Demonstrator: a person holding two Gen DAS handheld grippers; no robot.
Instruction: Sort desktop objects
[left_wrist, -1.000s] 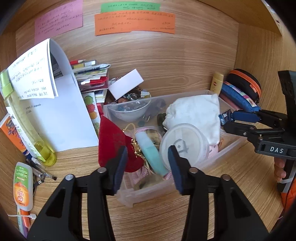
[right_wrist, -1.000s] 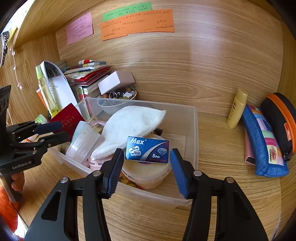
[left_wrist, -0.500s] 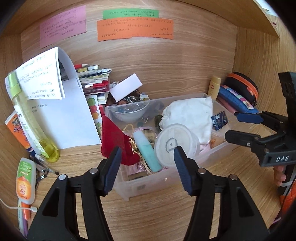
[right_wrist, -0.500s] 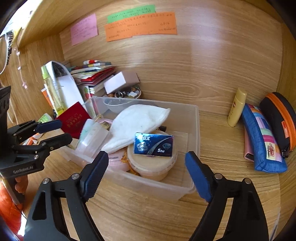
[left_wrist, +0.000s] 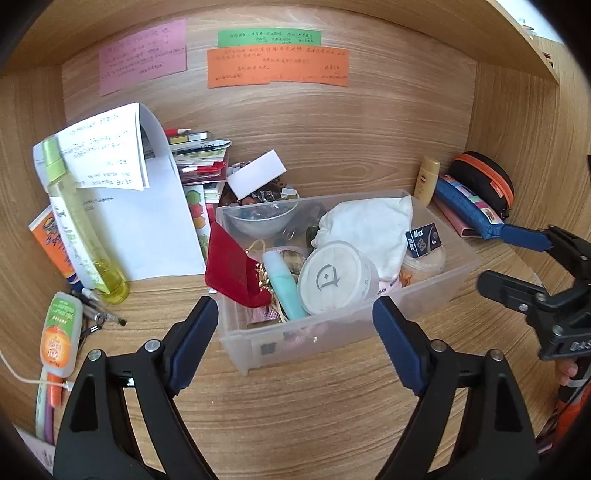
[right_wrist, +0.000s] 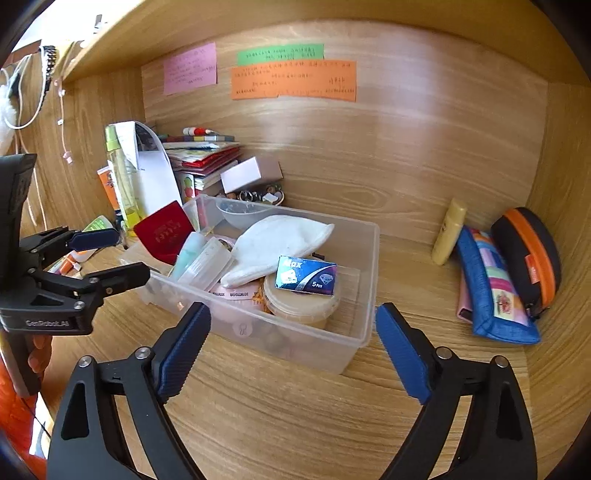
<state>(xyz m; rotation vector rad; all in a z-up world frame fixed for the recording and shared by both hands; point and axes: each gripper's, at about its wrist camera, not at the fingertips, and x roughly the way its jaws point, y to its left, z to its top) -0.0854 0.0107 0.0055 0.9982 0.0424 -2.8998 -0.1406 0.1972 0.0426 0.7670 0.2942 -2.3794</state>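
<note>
Wooden walls stand on three sides of the table (right_wrist: 295, 424), with pink, green and orange paper notes (right_wrist: 293, 79) stuck on the back wall. In the middle of the table sits a clear plastic box (right_wrist: 354, 332) filled with small things. On top, a small blue cardboard packet (right_wrist: 306, 275) rests on a round tub with a tan lid (right_wrist: 299, 299). Beside it lie a white cloth (right_wrist: 273, 243), a round white lidded jar (left_wrist: 334, 277), a pale green tube (left_wrist: 284, 284) and a red velvet pouch (left_wrist: 231, 266) that hangs over the box edge.

The left hand-held gripper (left_wrist: 295, 343) is wide open and holds nothing. It hovers just in front of the box. The right hand-held gripper (right_wrist: 291, 350) is wide open and empty too, near the box's other long side.

I think things could go wrong here. The blue packet only sits loose on the tub lid, so a bump to the box may slide it off. The red pouch could slip out onto the table. The two grippers are close together, so they might knock each other if both reach in. Outside the box, the tall yellow-green bottle (left_wrist: 79, 229) leans on a bent white paper sheet (left_wrist: 147, 221), and a push there may tip it. By the right wall, the small yellow bottle (right_wrist: 448, 230) stands beside a blue striped pencil case (right_wrist: 493, 288) and a black case with an orange zip (right_wrist: 532, 254).
</note>
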